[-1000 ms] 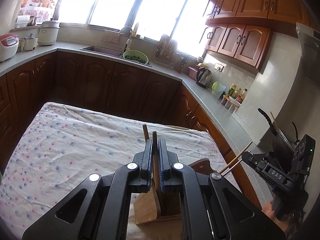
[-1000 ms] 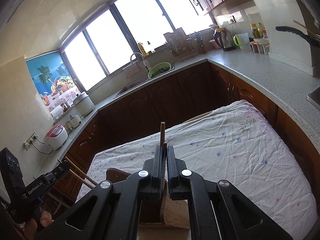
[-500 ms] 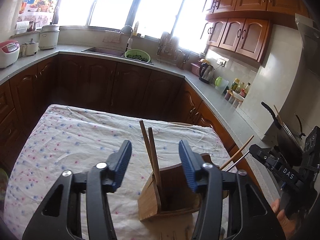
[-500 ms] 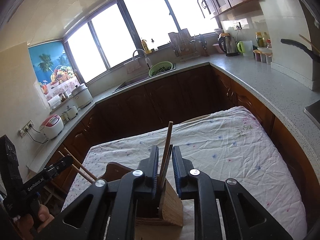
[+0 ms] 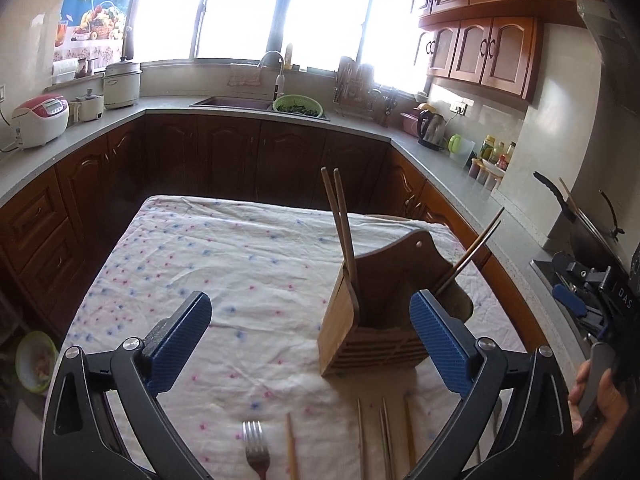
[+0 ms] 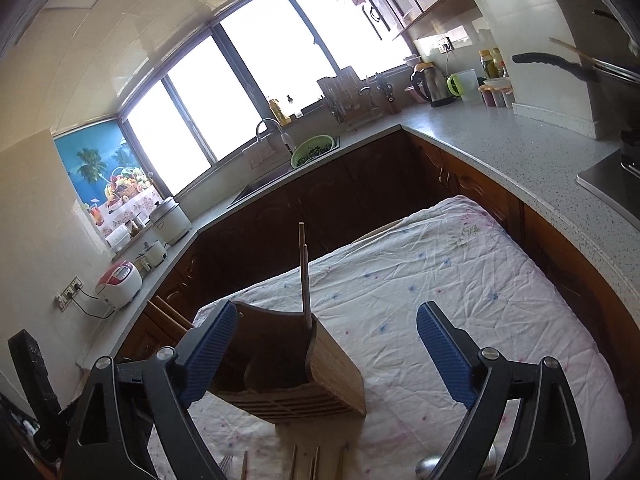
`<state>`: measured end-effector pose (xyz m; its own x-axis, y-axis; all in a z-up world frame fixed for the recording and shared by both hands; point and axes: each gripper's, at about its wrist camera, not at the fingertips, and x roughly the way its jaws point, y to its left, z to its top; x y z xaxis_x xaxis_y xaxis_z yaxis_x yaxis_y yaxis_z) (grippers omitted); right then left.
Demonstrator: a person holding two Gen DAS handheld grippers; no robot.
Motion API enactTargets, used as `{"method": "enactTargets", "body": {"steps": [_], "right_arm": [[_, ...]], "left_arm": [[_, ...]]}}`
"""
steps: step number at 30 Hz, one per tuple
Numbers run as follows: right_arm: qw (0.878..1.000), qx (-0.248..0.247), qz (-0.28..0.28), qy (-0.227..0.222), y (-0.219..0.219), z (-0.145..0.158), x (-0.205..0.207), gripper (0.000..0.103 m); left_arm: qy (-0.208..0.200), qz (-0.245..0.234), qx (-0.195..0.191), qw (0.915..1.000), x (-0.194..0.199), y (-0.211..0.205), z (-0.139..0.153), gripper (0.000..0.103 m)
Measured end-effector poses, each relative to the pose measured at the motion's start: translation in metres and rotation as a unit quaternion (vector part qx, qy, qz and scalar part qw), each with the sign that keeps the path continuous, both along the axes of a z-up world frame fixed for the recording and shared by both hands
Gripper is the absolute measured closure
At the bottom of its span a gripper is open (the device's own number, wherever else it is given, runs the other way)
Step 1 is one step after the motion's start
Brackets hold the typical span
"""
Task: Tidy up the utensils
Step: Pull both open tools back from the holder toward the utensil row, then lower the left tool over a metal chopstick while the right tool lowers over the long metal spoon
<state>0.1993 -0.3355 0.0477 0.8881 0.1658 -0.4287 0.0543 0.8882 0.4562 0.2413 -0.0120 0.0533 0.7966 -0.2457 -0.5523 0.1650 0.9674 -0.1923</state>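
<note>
Both pairs of chopsticks stood delivered in the wooden utensil holder (image 5: pixel 372 320) on the cloth-covered bench (image 5: pixel 208 264), so the drop-off step looked finished and the next pick-up was due. The left pair of chopsticks (image 5: pixel 342 232) leaned up out of the holder's near-left compartment; the right pair (image 5: pixel 468 258) slanted out toward the right side. The left gripper (image 5: pixel 310 340) had just been opening and stood spread wide with nothing between its blue pads, the holder showing beyond the gap. The right gripper (image 6: pixel 322 356) had likewise just been opening and was spread and empty, its left pad overlapping the holder's left edge in that view. Both pointed moderately downward at the holder, and a hand (image 5: pixel 598 404) showed at the left view's right edge, gripping the right tool. More utensils lay at the near edge: a fork (image 5: pixel 256 446) and several loose chopsticks (image 5: pixel 384 436). The next move probably called for lowering one gripper toward these, lining its pads across a thin shaft lying flat on the cloth
</note>
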Motion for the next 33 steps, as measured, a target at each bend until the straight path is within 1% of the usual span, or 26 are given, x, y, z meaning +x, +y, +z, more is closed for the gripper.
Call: {"method": "enactTargets", "body": {"steps": [4, 9, 14, 18, 25, 30, 33], "right_arm": [[1.000, -0.009, 0.002, 0.000, 0.001, -0.003, -0.028, 0.010], [0.999, -0.034, 0.015, -0.005, 0.010, -0.004, -0.065, 0.010], [0.998, -0.054, 0.019, -0.007, 0.016, -0.007, -0.099, 0.010], [0.998, -0.065, 0.019, 0.001, 0.018, -0.011, -0.117, 0.010], [0.997, -0.074, 0.021, 0.019, 0.020, -0.018, -0.132, 0.010], [0.996, -0.077, 0.022, 0.032, 0.018, -0.023, -0.132, 0.010], [0.995, -0.082, 0.023, 0.042, 0.017, -0.027, -0.129, 0.011]], "left_arm": [[0.023, 0.002, 0.000, 0.9997, -0.025, 0.012, -0.012, 0.001], [0.034, 0.004, 0.003, 0.9994, -0.055, 0.021, -0.022, 0.001], [0.034, 0.000, 0.004, 0.9994, -0.079, 0.024, -0.025, 0.001], [0.033, -0.005, 0.002, 0.9995, -0.094, 0.026, -0.027, 0.001], [0.045, -0.015, 0.009, 0.9988, -0.104, 0.023, -0.038, 0.001], [0.060, -0.026, 0.021, 0.9976, -0.100, 0.014, -0.046, 0.001], [0.068, -0.034, 0.033, 0.9965, -0.095, 0.004, -0.052, 0.003]]}}
